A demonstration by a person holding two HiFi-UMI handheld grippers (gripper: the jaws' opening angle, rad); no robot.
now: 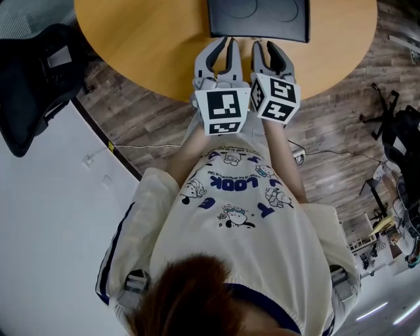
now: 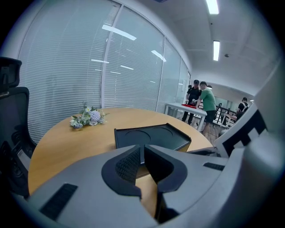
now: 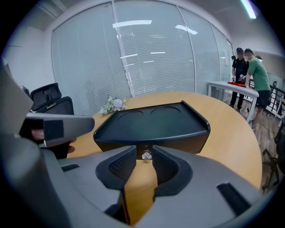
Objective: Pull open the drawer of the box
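Closest under my head camera, the person's brown hair [image 1: 190, 295] and cream printed shirt [image 1: 243, 223] are filling the lower frame, with both forearms reaching forward. Beyond them the round wooden table [image 1: 151, 46] is taking up the top of the view, and a black office chair [image 1: 36, 79] is standing off its left side.

I am seeing the black box [image 1: 259, 16] sitting on the table straight ahead of the grippers, its tray-like top showing two shallow round hollows. Both grippers are hovering side by side over the table's near edge, their marker cubes [image 1: 223, 111] facing up at me.

I am reading the right gripper [image 3: 144, 156] as spread a little: its jaws are standing on either side of the small shiny knob [image 3: 146, 155] on the box's front face, without pinching it. The left gripper [image 2: 142, 153] is holding its jaws pressed nearly together, only a thin slit showing, with nothing between them; it is pointing at the box's near left corner.

A small bunch of pale flowers [image 2: 87, 118] is lying on the table well beyond the box.
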